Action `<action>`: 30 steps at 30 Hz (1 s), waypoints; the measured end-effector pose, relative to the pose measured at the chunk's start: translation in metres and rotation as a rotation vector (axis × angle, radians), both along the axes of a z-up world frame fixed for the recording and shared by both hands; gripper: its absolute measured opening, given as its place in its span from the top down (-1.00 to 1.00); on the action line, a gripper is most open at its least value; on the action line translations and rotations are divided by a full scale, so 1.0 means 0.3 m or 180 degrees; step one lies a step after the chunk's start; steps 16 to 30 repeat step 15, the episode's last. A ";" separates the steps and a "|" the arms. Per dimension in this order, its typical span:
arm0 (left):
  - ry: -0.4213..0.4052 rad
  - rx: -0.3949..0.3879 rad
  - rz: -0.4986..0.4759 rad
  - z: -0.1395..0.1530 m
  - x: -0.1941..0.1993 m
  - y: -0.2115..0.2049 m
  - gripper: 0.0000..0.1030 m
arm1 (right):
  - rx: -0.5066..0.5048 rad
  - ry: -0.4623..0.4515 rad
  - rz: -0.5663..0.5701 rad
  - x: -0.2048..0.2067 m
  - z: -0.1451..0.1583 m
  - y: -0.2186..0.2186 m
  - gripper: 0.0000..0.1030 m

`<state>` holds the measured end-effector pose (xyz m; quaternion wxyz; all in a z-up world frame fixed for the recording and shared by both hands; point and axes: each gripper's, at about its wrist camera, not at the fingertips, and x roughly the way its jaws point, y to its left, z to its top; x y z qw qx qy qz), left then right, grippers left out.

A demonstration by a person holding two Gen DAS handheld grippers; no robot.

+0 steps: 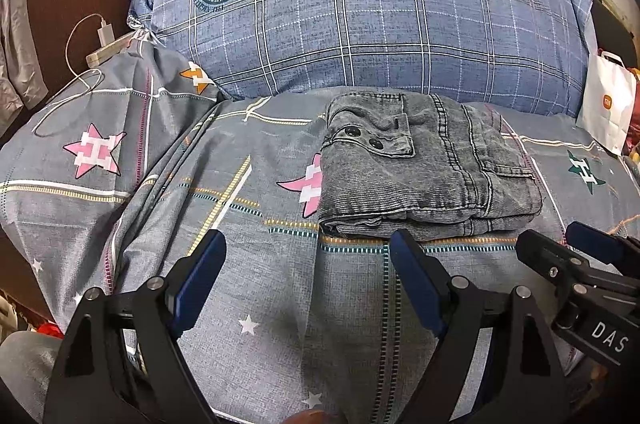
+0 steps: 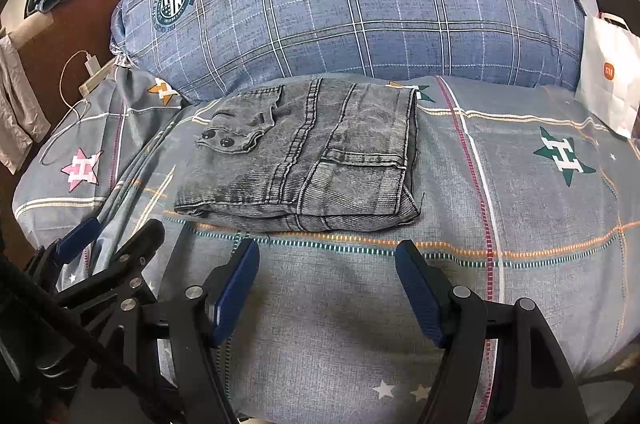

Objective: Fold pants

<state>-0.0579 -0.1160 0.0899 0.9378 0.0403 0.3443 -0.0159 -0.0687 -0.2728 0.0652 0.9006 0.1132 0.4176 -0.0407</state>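
Observation:
Grey denim pants (image 1: 424, 168) lie folded into a compact rectangle on the bed; they also show in the right wrist view (image 2: 304, 160). My left gripper (image 1: 308, 244) is open and empty, hovering just in front of the pants' near edge, to their left. My right gripper (image 2: 326, 252) is open and empty, just in front of the pants' near edge. The right gripper also shows at the right of the left wrist view (image 1: 560, 240). The left gripper shows at the lower left of the right wrist view (image 2: 116, 228).
A grey bedsheet (image 1: 280, 304) with star prints covers the bed. A large blue plaid pillow (image 1: 360, 8) lies behind the pants. A white paper bag (image 2: 608, 76) stands at the right. A charger and white cable (image 1: 104, 36) lie at the left by the brown headboard (image 1: 80, 0).

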 end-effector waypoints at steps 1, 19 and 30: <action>0.0005 -0.0005 0.0001 -0.001 0.001 0.001 -0.64 | -0.0002 0.0000 -0.0001 0.000 0.000 -0.001 -0.40; 0.0061 -0.0031 -0.0129 -0.017 0.013 -0.012 -0.64 | 0.0012 0.0040 0.0010 0.009 -0.011 -0.008 -0.40; 0.0061 -0.0031 -0.0129 -0.017 0.013 -0.012 -0.64 | 0.0012 0.0040 0.0010 0.009 -0.011 -0.008 -0.40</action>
